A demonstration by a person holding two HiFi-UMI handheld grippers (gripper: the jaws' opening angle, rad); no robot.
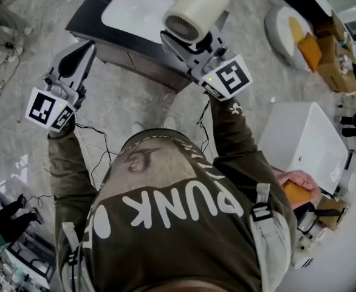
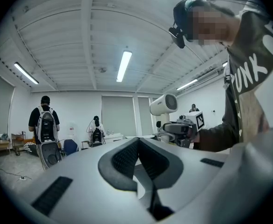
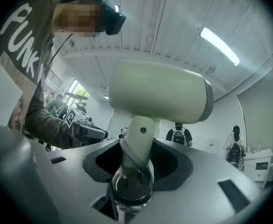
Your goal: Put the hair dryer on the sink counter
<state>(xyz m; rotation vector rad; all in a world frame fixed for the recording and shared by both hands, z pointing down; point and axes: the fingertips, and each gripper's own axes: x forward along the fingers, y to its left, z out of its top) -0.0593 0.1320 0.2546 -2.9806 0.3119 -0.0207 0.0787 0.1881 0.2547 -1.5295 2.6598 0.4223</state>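
Most of the head view is grey floor [image 1: 126, 96], and on it, ahead of the person and below the raised grippers, stands the sink unit: a dark worktop [image 1: 88, 18] with a white basin [image 1: 132, 11] set into it. The hair dryer [image 1: 196, 8] is not on that worktop yet. It is held in the air, barrel uppermost, roughly over the unit's near edge.

The right gripper [image 1: 190, 44] has its jaws clamped on the dryer's handle. Its own view shows the handle [image 3: 139, 134] rising straight out from between the pads, with the cream barrel above and the cord [image 3: 135, 160] looped round the handle's foot. The left gripper [image 1: 84, 50] is held off to the side over the floor, well apart from the dryer. Its jaws are together with nothing between them, as the left gripper view [image 2: 139, 143] shows.

The step in hand looks like the carry to the worktop. To do it well, I would bring the dryer forward over a bare stretch of worktop beside the basin, not over the bowl. Lower it until the barrel or handle rests flat, because it is top-heavy and would likely tip if left upright. Keep the cord clear of the pads, and part the jaws only once the worktop bears its weight.
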